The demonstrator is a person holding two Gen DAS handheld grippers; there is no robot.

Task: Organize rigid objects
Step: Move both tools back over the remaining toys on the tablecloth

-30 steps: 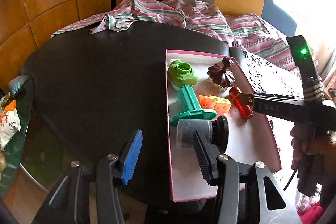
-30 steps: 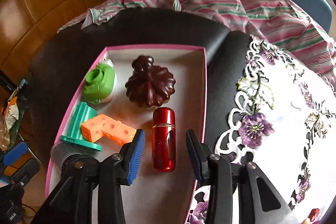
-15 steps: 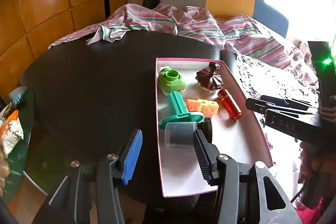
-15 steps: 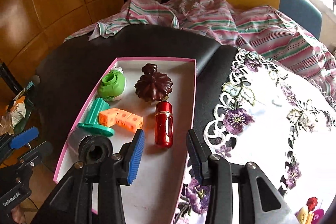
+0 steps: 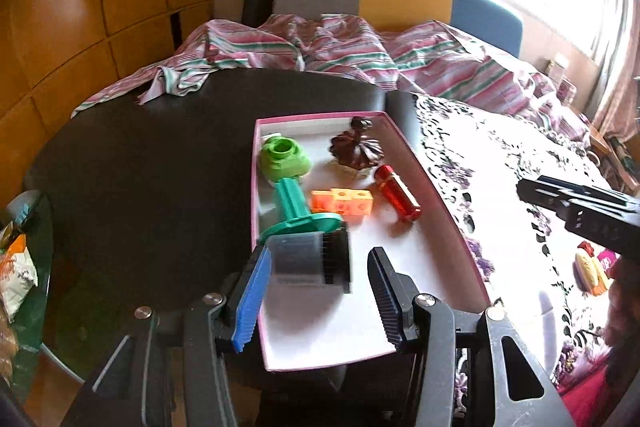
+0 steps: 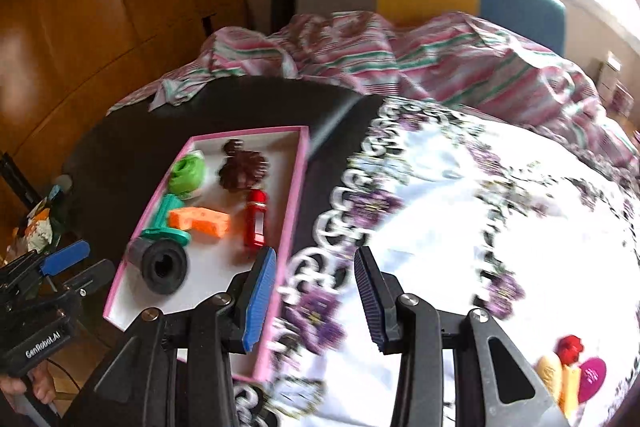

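One pink-edged box [image 5: 436, 183] with a white floor sat on the dark round table [image 5: 140, 167]. Six toys lay inside it.

Going left to right in the left wrist view, a gray and black roller [image 5: 310, 263] lay near the box's left wall, at the near end of the group. Behind it was a teal spool [image 5: 298, 213] with a wide flat foot. Past that, toward the far left corner, sat a bright green round piece [image 5: 283, 158] with a hole on top. In the middle was an orange block [image 5: 342, 202] with small holes. To its right lay a shiny red tube [image 5: 398, 191] on its side. Behind the tube was a dark brown ridged lid [image 5: 357, 150] with a knob.

The left gripper [image 5: 316, 297] hung over the near end of the box. Its two fingers were spread apart, with nothing pinched. The other view showed white letters on its body: "GenRobot.AI".

The right gripper [image 6: 314, 297] was to the right of the box, over a white cloth [image 6: 460, 235] with purple flowers. Its fingers were apart too and held nothing.

A small bunch of red, yellow and pink toys [image 6: 570, 373] lay far to the right of the box; I could not count them.
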